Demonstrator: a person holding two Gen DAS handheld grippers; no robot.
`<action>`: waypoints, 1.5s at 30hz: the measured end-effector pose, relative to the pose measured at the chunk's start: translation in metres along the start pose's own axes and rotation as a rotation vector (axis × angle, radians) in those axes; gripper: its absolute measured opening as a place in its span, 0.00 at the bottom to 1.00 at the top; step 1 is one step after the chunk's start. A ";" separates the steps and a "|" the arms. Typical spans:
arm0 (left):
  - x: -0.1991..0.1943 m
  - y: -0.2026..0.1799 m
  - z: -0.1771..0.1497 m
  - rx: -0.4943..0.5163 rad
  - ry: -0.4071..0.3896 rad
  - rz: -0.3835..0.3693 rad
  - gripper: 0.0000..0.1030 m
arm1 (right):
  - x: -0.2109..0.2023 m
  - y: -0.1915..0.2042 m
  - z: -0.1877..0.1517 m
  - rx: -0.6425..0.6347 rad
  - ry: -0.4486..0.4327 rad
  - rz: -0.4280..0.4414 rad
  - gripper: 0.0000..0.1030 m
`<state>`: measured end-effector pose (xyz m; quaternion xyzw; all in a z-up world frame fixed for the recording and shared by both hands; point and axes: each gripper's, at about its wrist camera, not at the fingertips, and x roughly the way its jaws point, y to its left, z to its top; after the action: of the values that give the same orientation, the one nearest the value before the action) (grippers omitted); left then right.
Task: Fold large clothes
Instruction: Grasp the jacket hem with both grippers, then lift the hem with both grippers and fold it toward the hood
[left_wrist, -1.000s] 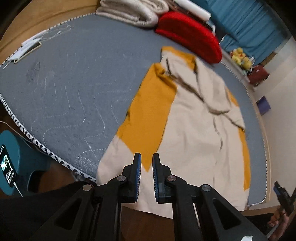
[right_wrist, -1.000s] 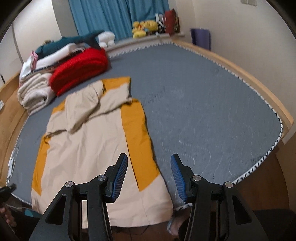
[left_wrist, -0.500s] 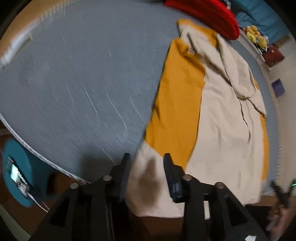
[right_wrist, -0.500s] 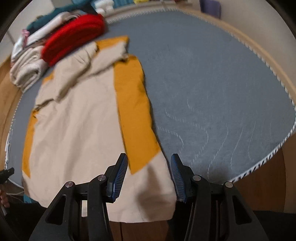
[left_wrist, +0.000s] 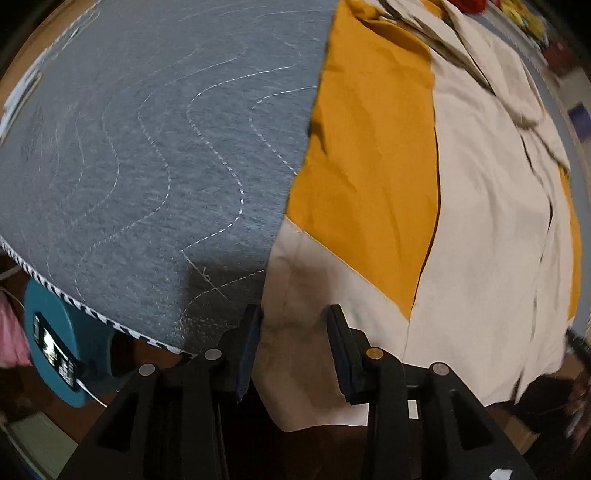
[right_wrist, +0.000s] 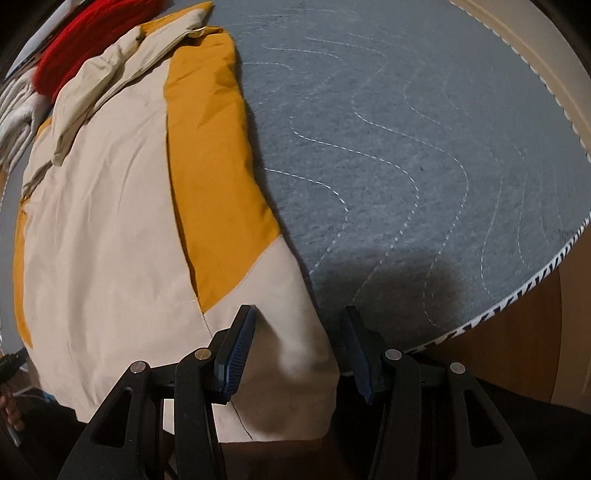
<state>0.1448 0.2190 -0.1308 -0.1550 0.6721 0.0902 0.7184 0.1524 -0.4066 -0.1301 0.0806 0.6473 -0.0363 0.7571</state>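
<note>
Both grippers have dropped close over the jacket's (left_wrist: 480, 229) hem at the mattress's (left_wrist: 155, 147) near edge. Left gripper (left_wrist: 295, 350), its jaws just closing slightly, and right gripper (right_wrist: 299, 354) stand open astride cream corners. Bare grey quilting spreads outward on both sides.

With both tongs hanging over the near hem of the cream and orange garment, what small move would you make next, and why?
Probably lower both and close. The left tongs and right tongs stand open, each straddling a near corner of the garment, pads not yet pressing cloth. It lies flat on the grey mattress, so pinching both corners likely starts the fold.
</note>
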 end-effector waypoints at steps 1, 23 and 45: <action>0.000 -0.001 -0.002 0.010 -0.002 0.001 0.20 | 0.001 0.003 -0.001 -0.013 -0.003 -0.009 0.48; -0.001 0.022 -0.003 -0.076 0.020 -0.098 0.23 | 0.000 0.004 -0.007 0.023 -0.005 0.059 0.19; -0.142 -0.028 -0.026 0.169 -0.272 -0.254 0.01 | -0.146 0.012 -0.017 -0.083 -0.342 0.248 0.01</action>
<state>0.1188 0.1955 0.0119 -0.1638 0.5493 -0.0379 0.8185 0.1148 -0.3993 0.0118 0.1212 0.4957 0.0709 0.8571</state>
